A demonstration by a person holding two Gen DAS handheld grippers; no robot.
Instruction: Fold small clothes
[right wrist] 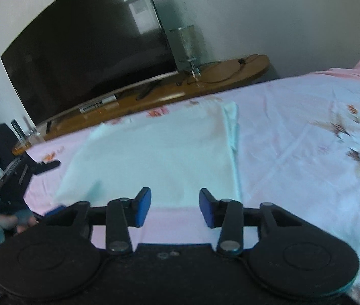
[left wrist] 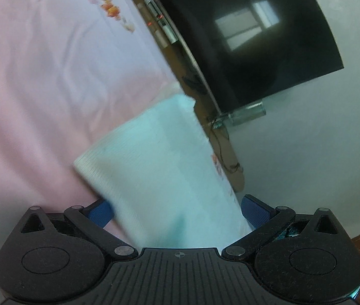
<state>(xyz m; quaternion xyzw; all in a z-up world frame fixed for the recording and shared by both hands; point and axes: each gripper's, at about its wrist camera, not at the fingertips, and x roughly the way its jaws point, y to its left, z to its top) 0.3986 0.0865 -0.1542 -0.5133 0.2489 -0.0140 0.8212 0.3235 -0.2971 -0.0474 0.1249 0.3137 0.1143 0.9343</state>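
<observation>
The right wrist view shows a pale mint garment (right wrist: 154, 152) lying flat on the bed (right wrist: 294, 132), over a pink floral sheet, already folded into a rough rectangle with a doubled edge along its right side. The right tongs (right wrist: 175, 209) hover just short of its near hem, spread with nothing between the blue pads. The left tongs (right wrist: 53, 209) sit at the garment's near-left corner; the left wrist view shows the left tongs (left wrist: 177, 212) spread wide with the cloth lying loose between the pads, not pinched. Beyond the bed a television (right wrist: 86, 58) stands on a wooden surface (right wrist: 230, 71). The fold seems partly done; the next move probably calls for both tongs to pinch the near hem and carry it toward the far edge.
</observation>
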